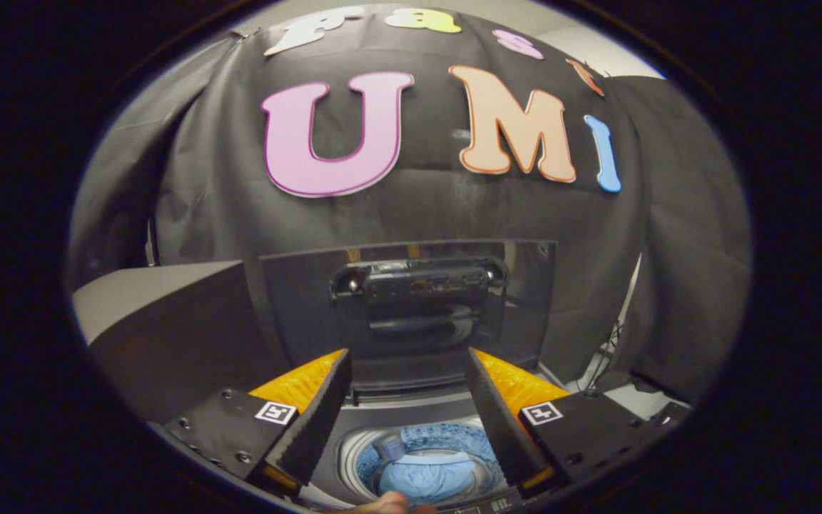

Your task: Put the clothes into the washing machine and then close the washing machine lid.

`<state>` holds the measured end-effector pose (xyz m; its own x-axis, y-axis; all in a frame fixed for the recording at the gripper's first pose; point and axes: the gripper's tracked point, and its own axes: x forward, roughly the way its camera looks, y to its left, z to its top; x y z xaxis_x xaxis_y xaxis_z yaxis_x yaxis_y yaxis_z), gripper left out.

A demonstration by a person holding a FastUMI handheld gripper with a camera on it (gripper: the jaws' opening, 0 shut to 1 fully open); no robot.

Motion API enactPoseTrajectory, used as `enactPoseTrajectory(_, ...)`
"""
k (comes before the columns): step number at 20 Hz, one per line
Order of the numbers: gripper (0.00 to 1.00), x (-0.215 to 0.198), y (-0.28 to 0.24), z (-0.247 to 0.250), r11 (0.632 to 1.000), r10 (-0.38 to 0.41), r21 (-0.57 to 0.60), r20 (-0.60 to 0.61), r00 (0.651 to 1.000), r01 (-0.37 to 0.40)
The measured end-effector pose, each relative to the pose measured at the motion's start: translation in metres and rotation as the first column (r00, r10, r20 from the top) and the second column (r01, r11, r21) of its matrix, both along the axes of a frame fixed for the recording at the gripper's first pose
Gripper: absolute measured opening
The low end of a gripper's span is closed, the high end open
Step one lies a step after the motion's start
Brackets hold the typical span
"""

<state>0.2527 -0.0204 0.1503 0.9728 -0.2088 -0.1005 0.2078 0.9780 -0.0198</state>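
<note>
Blue clothes (429,477): already inside washing machine (382,421) drum
lid (411,300): upright, not yet closed
gripper (408,414): jaws wide apart, holding nothing

Nothing readable; the tongs (407,400) bear square markers.

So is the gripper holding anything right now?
No. The gripper is open and holds nothing; the blue clothes lie in the washing machine drum below its fingers.
</note>
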Motion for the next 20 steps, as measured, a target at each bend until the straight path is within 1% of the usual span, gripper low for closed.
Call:
enactPoseTrajectory(4, 0.98, 0.000, 0.005, 0.041, 0.999, 0.019, -0.031, 0.087, 0.996, -0.017)
enactPoseTrajectory(6, 0.99, 0.000, 0.005, 0.059, 0.998, 0.022, -0.069, 0.107, 0.994, -0.015)
enactPoseTrajectory(10, 0.99, 0.015, 0.014, 0.087, 0.991, 0.060, -0.126, 0.138, 0.989, -0.042)
enactPoseTrajectory(12, 0.99, 0.029, 0.020, 0.097, 0.987, 0.092, -0.147, 0.146, 0.985, -0.070)
enactPoseTrajectory(16, 0.99, 0.055, 0.028, 0.104, 0.971, 0.141, -0.207, 0.106, 0.984, -0.117)
enactPoseTrajectory(18, 0.99, 0.064, 0.034, 0.110, 0.970, 0.172, -0.196, 0.129, 0.977, -0.145)
enactPoseTrajectory(20, 0.99, 0.073, 0.034, 0.113, 0.972, 0.184, -0.176, 0.151, 0.971, -0.157)
